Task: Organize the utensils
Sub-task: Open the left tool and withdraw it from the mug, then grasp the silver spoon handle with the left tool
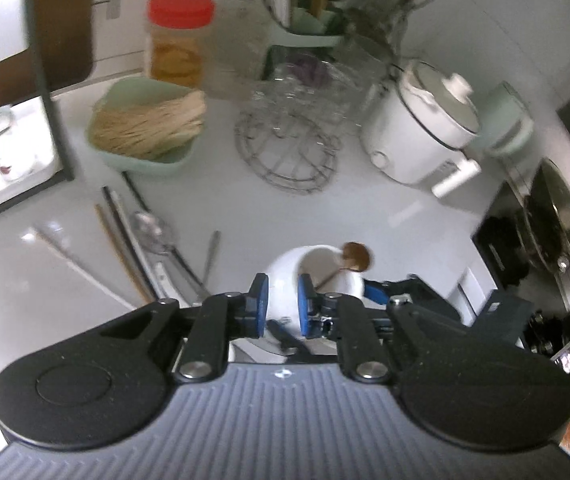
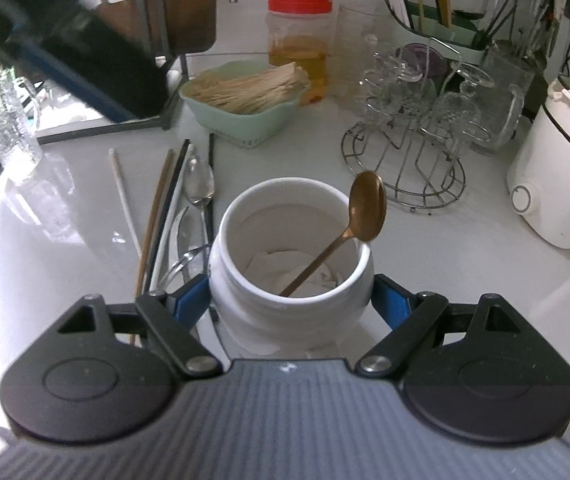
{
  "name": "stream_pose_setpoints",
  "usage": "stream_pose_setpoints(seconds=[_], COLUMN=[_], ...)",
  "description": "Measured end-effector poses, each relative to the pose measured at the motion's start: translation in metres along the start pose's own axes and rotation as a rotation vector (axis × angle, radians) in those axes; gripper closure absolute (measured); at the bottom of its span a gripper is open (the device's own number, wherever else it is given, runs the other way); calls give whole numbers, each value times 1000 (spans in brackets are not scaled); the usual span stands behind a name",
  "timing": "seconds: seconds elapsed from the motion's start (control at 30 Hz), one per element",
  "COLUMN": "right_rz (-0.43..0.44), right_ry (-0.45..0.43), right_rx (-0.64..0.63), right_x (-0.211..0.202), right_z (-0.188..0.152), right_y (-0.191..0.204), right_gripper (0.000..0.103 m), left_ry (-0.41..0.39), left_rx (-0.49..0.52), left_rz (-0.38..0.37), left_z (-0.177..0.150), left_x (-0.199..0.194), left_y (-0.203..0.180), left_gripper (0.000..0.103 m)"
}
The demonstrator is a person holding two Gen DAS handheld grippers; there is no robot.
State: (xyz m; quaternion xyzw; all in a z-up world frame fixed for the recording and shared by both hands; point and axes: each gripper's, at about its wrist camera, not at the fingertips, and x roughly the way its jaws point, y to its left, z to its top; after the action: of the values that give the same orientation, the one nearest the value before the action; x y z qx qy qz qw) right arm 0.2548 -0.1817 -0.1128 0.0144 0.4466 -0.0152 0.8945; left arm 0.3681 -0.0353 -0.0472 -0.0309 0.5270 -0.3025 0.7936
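While my right fingers (image 2: 291, 300) clamp the white jar (image 2: 291, 248) from both sides, it stands upright on the counter (image 2: 65, 248) with a bronze spoon (image 2: 365, 208) inside, its bowl leaning up over the far right rim. My left fingers (image 1: 281, 306) hang slightly parted with nothing between them, above and in front of that jar. Just left of the jar lie the remaining utensils: a silver spoon (image 2: 201, 184), chopsticks (image 2: 153, 216) and a white stick (image 2: 123, 196). Behind them sits a green basket (image 2: 245, 128) of pale sticks, and farther right a wire glass rack (image 2: 405, 168).
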Motion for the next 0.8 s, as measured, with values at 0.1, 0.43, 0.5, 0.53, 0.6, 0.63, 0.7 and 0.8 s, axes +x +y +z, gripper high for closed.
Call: stream_pose_setpoints(seconds=[0.1, 0.43, 0.5, 0.53, 0.6, 0.63, 0.7, 0.8], right_rz=[-7, 11, 17, 21, 27, 30, 34, 40], right_ry=[5, 32, 40, 44, 52, 55, 62, 76], right_rx=[8, -26, -34, -37, -42, -46, -52, -60], right_x=[1, 4, 4, 5, 5, 5, 6, 6], right_z=[1, 7, 8, 8, 9, 10, 11, 13], right_y=[-3, -6, -7, -8, -9, -9, -10, -11], right_gripper=[14, 14, 14, 14, 14, 14, 14, 14], left_ry=[-13, -111, -118, -122, -134, -137, -149, -173], left_rx=[-28, -79, -114, -129, -155, -169, -181, -203], left_rz=[28, 90, 99, 103, 117, 135, 161, 171], left_z=[-2, -17, -21, -22, -24, -24, -25, -24], left_x=[4, 15, 25, 31, 44, 52, 67, 85], left_y=[13, 35, 44, 49, 60, 66, 75, 89], left_gripper=[86, 76, 73, 71, 64, 61, 59, 58])
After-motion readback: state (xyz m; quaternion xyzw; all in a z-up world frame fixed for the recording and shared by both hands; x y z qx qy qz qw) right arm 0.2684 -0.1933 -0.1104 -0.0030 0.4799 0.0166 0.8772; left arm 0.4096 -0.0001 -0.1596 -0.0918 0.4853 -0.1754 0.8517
